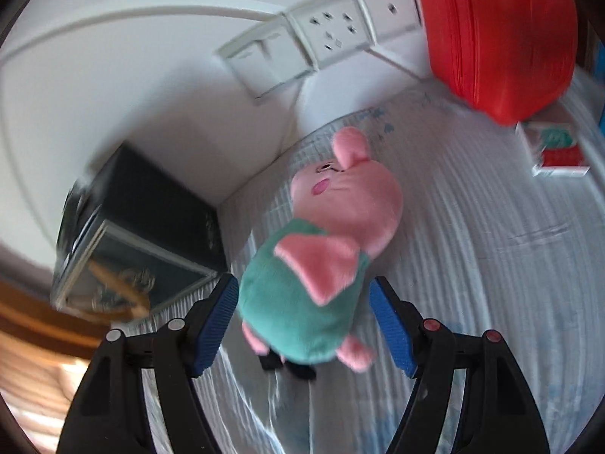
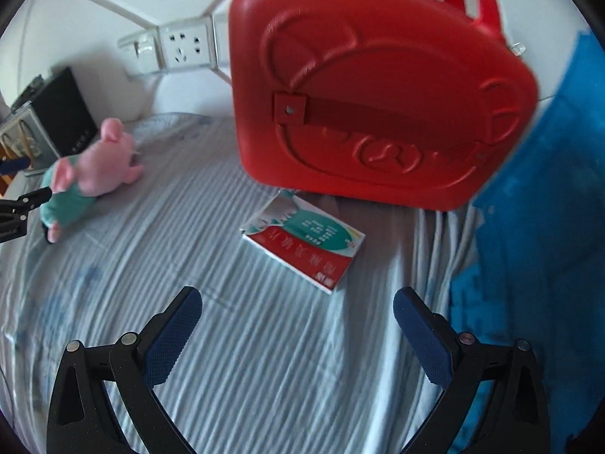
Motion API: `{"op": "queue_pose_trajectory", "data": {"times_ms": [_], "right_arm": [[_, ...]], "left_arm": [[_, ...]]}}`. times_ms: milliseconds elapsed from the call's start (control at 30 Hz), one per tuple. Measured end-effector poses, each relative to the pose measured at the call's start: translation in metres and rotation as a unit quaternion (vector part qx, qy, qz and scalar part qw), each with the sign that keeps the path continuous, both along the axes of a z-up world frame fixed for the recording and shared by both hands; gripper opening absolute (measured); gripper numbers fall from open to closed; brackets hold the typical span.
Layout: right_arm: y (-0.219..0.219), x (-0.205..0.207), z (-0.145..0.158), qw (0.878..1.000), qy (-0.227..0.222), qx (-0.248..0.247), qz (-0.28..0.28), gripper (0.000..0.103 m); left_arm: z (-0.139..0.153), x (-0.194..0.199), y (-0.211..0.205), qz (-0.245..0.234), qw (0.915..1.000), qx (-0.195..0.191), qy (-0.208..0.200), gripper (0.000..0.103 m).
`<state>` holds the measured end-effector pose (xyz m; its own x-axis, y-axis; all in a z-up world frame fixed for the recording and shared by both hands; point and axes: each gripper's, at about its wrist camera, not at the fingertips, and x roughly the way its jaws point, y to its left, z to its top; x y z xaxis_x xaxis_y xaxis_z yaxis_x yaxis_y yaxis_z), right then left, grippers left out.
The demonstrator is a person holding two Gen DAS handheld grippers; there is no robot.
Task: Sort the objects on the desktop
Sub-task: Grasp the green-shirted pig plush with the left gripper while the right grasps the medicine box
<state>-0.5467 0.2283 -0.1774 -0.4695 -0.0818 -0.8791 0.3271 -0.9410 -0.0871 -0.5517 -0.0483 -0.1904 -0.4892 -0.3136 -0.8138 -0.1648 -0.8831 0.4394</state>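
Observation:
A pink pig plush in a teal shirt (image 1: 321, 257) lies on the striped cloth. My left gripper (image 1: 304, 302) is open, its blue pads on either side of the plush's body, with small gaps. The plush also shows at the left of the right wrist view (image 2: 90, 178), with the left gripper's tips beside it. A red and green medicine box (image 2: 306, 247) lies flat in front of a red carry case (image 2: 378, 98). My right gripper (image 2: 298, 314) is open and empty, a little short of the box.
A dark box (image 1: 151, 223) stands against the wall at the left. Wall sockets (image 1: 329, 30) sit behind the table. A blue sheet (image 2: 544, 204) covers the right side. The striped cloth (image 2: 227, 340) covers the table.

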Motion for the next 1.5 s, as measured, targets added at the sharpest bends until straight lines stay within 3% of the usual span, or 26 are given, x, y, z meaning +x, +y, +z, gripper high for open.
{"op": "queue_pose_trajectory", "data": {"times_ms": [100, 267, 467, 667, 800, 1000, 1100, 1267, 1333, 1433, 1500], "right_arm": [[-0.003, -0.020, -0.019, 1.000, -0.010, 0.015, 0.019, 0.103], [-0.007, -0.053, -0.042, 0.998, -0.025, 0.035, 0.050, 0.103], [-0.006, -0.084, -0.063, 0.996, -0.056, -0.003, 0.072, 0.103], [-0.002, -0.103, -0.080, 0.991, -0.093, -0.062, 0.070, 0.103], [-0.008, -0.090, -0.078, 0.987, -0.112, -0.068, 0.088, 0.103], [-0.035, -0.062, -0.074, 0.981, -0.133, -0.035, 0.139, 0.103], [-0.044, -0.047, -0.065, 0.978, -0.118, 0.000, 0.173, 0.103], [-0.059, -0.020, -0.075, 0.957, -0.111, 0.094, 0.249, 0.103], [-0.055, -0.020, -0.073, 0.962, -0.111, 0.078, 0.237, 0.103], [-0.043, -0.028, -0.072, 0.974, -0.135, 0.039, 0.175, 0.102], [-0.040, -0.021, -0.066, 0.979, -0.126, 0.028, 0.159, 0.095]], "left_arm": [[-0.025, -0.028, 0.012, -0.020, 0.9988, -0.038, -0.022, 0.071], [-0.053, -0.064, 0.015, -0.015, 0.9966, -0.056, -0.058, 0.080], [-0.078, -0.099, -0.002, 0.024, 0.9942, -0.056, -0.088, 0.081], [-0.078, -0.101, -0.019, 0.062, 0.9930, -0.018, -0.099, 0.076], [-0.070, -0.088, -0.037, 0.092, 0.9879, 0.030, -0.121, 0.074], [-0.069, -0.085, -0.048, 0.113, 0.9836, 0.032, -0.137, 0.072], [-0.071, -0.090, -0.046, 0.111, 0.9836, 0.027, -0.140, 0.072], [-0.070, -0.090, -0.044, 0.105, 0.9853, 0.028, -0.132, 0.073], [-0.068, -0.084, -0.043, 0.102, 0.9857, 0.031, -0.131, 0.072], [-0.065, -0.070, -0.048, 0.107, 0.9855, 0.042, -0.124, 0.072], [-0.060, -0.056, -0.052, 0.116, 0.9847, 0.059, -0.116, 0.070]]}}
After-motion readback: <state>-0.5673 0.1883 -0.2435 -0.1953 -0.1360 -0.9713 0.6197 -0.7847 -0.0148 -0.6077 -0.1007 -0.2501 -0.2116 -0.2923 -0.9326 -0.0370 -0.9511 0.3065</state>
